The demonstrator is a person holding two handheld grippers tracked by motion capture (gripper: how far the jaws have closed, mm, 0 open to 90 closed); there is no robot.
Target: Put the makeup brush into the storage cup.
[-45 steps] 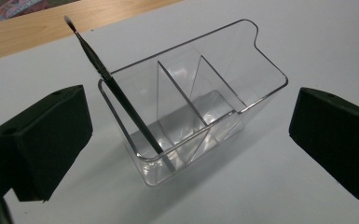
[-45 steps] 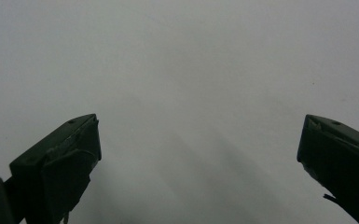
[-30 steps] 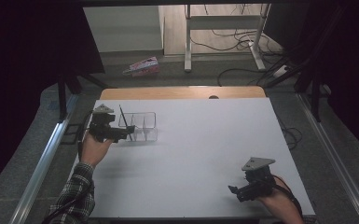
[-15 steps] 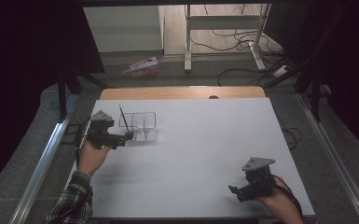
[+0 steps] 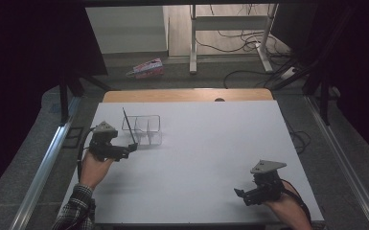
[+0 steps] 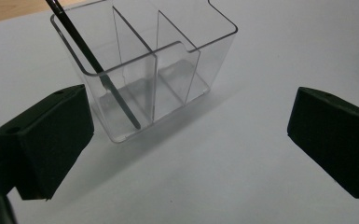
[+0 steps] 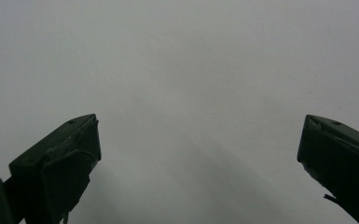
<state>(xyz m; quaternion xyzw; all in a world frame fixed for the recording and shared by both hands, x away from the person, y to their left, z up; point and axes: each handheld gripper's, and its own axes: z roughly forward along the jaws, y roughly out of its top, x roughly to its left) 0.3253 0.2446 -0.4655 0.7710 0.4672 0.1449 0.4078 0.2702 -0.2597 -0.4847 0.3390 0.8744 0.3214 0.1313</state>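
Left tongs (image 5: pixel 133 147) released, jaws spread wide, empty, low over the white desk (image 5: pixel 206 143) just beside the clear plastic organizer (image 5: pixel 144 128). Organizer upright near the desk's left edge, split into three compartments. Thin black stick (image 6: pixel 93 63) leaning in the end compartment, lower tip on the floor of that compartment, upper end poking out above the rim. Right tongs (image 5: pixel 242 196) also released and empty, well apart at the near right corner, over bare desk surface.
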